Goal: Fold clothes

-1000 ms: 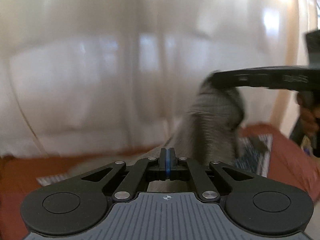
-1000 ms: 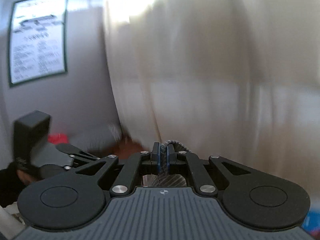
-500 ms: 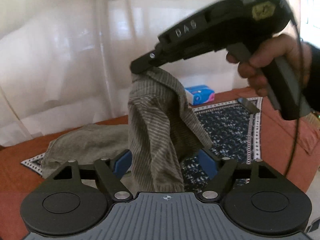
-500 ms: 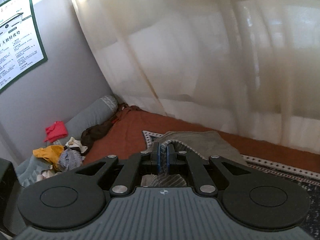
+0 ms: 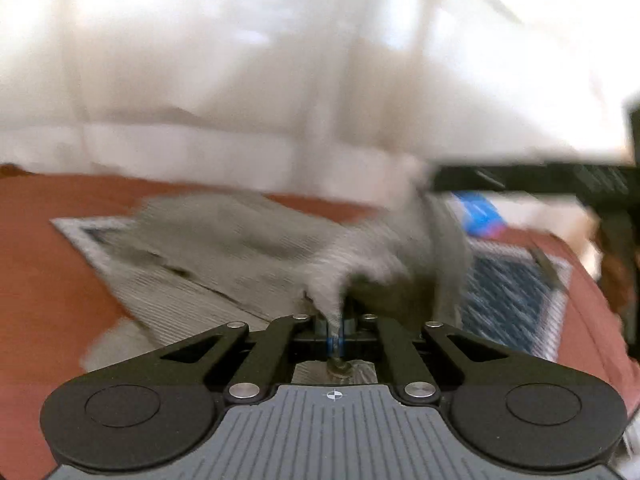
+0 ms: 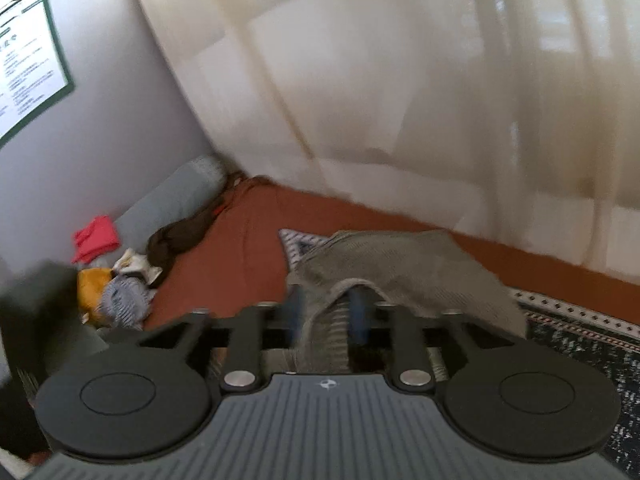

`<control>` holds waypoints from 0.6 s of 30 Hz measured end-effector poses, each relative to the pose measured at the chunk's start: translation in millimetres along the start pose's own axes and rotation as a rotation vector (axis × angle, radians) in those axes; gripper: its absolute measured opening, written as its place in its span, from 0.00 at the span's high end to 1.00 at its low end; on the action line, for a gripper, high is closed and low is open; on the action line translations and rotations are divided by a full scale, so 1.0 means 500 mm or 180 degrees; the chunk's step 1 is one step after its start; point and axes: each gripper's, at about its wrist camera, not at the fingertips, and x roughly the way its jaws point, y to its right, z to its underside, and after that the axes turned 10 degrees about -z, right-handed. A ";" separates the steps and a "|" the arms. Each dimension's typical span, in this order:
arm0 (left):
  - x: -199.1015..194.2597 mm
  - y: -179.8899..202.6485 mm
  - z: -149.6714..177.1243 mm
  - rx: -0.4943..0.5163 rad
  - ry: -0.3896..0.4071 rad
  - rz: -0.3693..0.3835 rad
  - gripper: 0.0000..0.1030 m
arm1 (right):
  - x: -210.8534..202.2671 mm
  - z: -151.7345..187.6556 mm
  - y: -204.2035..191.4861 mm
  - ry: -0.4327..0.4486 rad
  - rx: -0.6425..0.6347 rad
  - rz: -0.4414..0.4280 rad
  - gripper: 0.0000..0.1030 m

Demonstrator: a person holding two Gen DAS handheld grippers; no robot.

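now one grey garment (image 5: 240,236): left hand-held gripper (image 5: 335,320) clamps it, right hand-held gripper (image 6: 326,314) opening around it.

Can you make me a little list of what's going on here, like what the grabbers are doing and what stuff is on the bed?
left gripper: shut on the grey striped garment
right gripper: jaws opening, garment fold lies between the pads
garment: mostly spread over the patterned mat
surface: rust-brown cover
background: white curtain
clothes pile: far left, by the grey bolster
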 end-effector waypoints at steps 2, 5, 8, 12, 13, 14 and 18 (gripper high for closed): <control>0.004 -0.043 -0.015 -0.0124 -0.0007 -0.0149 1.00 | -0.015 0.002 0.004 0.0165 -0.0012 0.0074 0.49; 0.011 -0.087 -0.014 -0.0241 -0.0061 -0.0354 1.00 | -0.034 0.013 0.023 0.0187 0.0042 0.0194 0.49; 0.023 -0.133 -0.014 -0.0321 -0.0127 -0.0438 1.00 | -0.032 0.058 0.042 0.0075 0.0053 0.0342 0.49; 0.011 -0.171 -0.013 -0.0437 -0.0237 -0.0461 1.00 | 0.012 0.171 0.052 -0.0375 0.0021 0.0506 0.49; 0.008 -0.175 -0.012 -0.0425 -0.0250 -0.0462 1.00 | 0.027 0.201 0.050 -0.0499 0.0012 0.0546 0.49; 0.006 -0.179 -0.012 -0.0398 -0.0253 -0.0463 1.00 | 0.042 0.230 0.047 -0.0622 0.0005 0.0586 0.49; 0.003 -0.188 -0.016 -0.0338 -0.0275 -0.0446 1.00 | 0.078 0.305 0.024 -0.0820 0.0060 0.0502 0.49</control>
